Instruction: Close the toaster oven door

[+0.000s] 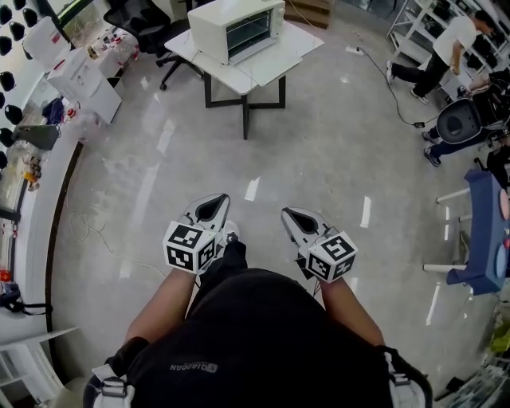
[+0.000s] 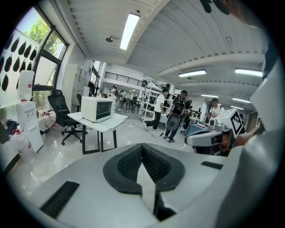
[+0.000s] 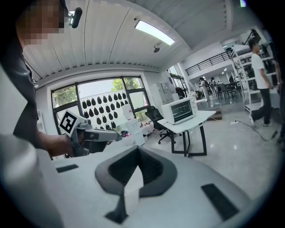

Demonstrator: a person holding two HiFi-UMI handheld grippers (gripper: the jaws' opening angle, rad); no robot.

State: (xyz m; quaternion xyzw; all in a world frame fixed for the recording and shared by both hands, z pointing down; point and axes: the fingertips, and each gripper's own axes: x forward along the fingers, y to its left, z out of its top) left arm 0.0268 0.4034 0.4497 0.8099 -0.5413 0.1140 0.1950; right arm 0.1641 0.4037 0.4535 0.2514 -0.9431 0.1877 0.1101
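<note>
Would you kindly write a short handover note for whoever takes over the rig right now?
Left hand-held gripper: shut, empty.
Right hand-held gripper: shut, empty.
Both are held out in front of the body, pointing toward the toaster oven on the white table, which is well out of reach across the floor.
Done: nothing at the oven yet. Its door looks upright from here, but it is too far away to confirm.
Left: walk up, check the door, push it shut.
</note>
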